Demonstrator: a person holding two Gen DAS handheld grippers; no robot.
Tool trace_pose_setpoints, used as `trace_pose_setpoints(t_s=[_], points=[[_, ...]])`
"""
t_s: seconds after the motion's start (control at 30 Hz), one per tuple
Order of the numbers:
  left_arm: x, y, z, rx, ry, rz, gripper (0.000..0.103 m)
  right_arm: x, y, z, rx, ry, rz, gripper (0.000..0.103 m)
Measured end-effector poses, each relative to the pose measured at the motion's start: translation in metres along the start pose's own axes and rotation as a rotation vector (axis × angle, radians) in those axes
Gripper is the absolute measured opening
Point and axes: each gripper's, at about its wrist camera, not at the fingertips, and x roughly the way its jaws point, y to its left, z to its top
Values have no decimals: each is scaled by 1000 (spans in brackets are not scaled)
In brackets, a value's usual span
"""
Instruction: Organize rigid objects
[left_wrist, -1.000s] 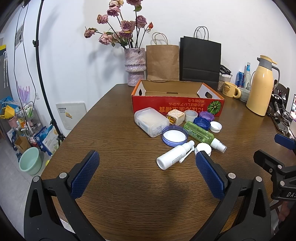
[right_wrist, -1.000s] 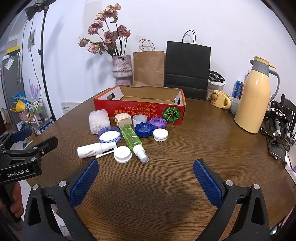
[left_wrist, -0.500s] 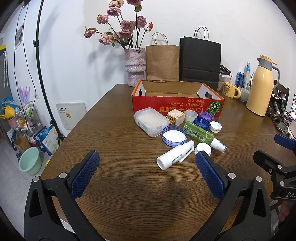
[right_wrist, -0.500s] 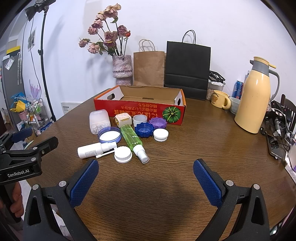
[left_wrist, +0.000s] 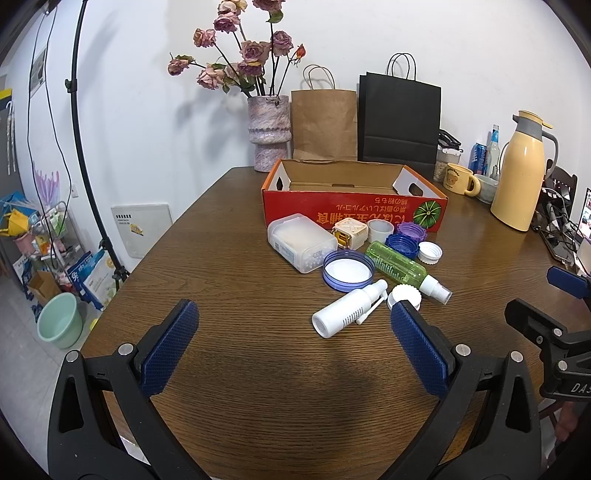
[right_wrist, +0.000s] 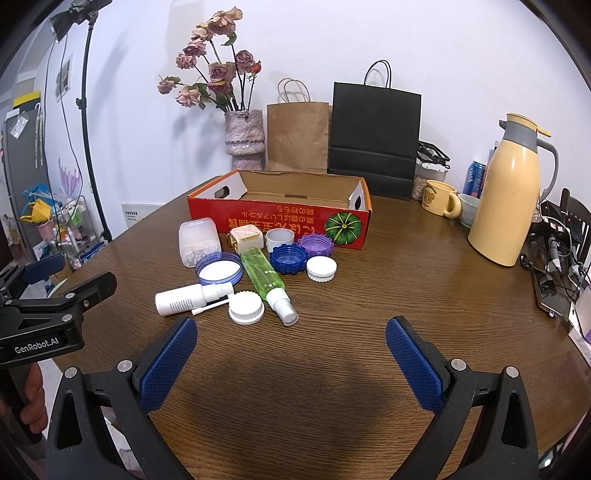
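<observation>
Nothing has moved since a second ago: both my claws hang over the near edge of the wooden table (left_wrist: 229, 229) exactly as they did, and the clutter lies where it lay.

My landmark is the red cardboard box (right_wrist: 280, 218), open-topped, with what I can see of its floor bare. Touching or just in front of its printed wall stand a clear tub of white beads (right_wrist: 197, 240), a cream cube-shaped container (right_wrist: 246, 236), a small white cup (right_wrist: 279, 239) and a purple ridged cap (right_wrist: 315, 245). One step nearer to me than those lie a blue-rimmed lid (right_wrist: 218, 268), a green spray bottle (right_wrist: 266, 277) on its side, a dark blue ridged cap (right_wrist: 288, 258) and a white cap (right_wrist: 321, 268). Nearest me, farthest from the box, are a white nozzle bottle (right_wrist: 190, 299) on its side and a white ridged cap (right_wrist: 246, 307); in my left view one pad cuts off the edge of that cap.

My left gripper (left_wrist: 295, 343) is spread wide, holding nothing. My right gripper (right_wrist: 291, 358) is equally wide and empty. Each shows only partly in the other's view.

Behind the box stand a vase of dried roses (left_wrist: 268, 133), a brown paper bag (left_wrist: 324, 125) and a black paper bag (left_wrist: 400, 125). To the box's right are a yellow mug (right_wrist: 441, 197) and a yellow thermos jug (right_wrist: 511, 192); the cans behind them are mostly hidden.
</observation>
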Motion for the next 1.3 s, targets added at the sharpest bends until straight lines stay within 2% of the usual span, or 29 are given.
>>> trace_pose_setpoints(t_s=[0.73,1.3], points=[[3,0,1,-5,8,-3,103,1,11,4,-7,8,7,103],[29,7,-1,2,30,-16,103,31,16,4,-38,55,24,103]])
